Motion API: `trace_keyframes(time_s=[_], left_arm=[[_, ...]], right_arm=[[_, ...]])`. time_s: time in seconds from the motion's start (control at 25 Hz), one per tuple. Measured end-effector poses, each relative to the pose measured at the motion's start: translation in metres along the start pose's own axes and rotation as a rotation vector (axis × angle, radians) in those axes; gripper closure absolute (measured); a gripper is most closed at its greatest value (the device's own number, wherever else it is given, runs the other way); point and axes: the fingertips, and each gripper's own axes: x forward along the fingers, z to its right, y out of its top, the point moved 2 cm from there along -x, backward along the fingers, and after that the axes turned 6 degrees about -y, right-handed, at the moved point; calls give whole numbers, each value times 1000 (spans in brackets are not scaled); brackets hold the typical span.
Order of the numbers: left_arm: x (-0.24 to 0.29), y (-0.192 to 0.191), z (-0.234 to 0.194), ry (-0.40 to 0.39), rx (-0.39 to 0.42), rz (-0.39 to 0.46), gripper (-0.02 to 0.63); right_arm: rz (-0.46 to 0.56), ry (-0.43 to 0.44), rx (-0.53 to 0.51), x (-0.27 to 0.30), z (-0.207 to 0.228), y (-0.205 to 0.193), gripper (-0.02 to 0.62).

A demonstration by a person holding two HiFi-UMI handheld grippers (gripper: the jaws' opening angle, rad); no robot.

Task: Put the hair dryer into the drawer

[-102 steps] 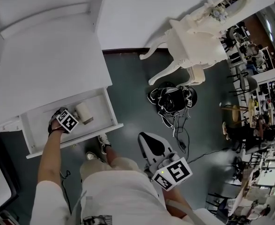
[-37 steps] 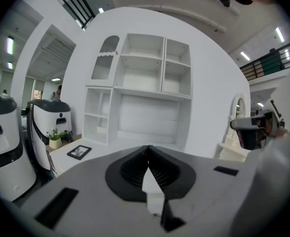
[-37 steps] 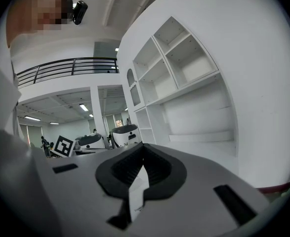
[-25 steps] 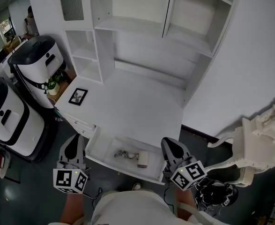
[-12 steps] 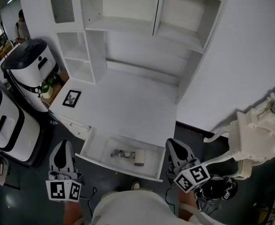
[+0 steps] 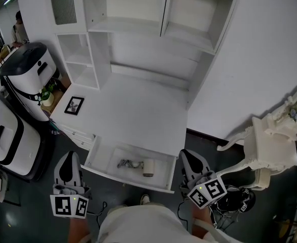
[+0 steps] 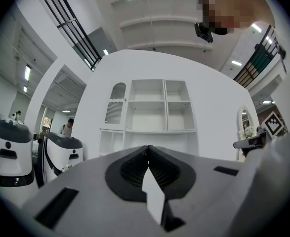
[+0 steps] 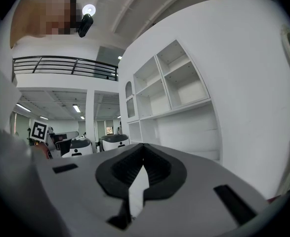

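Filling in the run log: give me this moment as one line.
hair dryer: inside open drawer | left gripper: shut, empty | right gripper: shut, empty

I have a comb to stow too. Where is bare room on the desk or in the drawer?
The desktop is bare right of the picture frame. In the drawer, the left end, beside the cord, is free; the hair dryer and cord crowd the middle.

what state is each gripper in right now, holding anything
Left gripper: closed, holding nothing.
Right gripper: closed, holding nothing.
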Motion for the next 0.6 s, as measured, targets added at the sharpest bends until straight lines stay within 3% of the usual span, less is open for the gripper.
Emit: trace_keyframes(time_s=[0.6], left_arm=[[-24,-14,2,-18,-19,-24,589]], right_arm=[[-22,-8,-23,-29,-24,-12,588]])
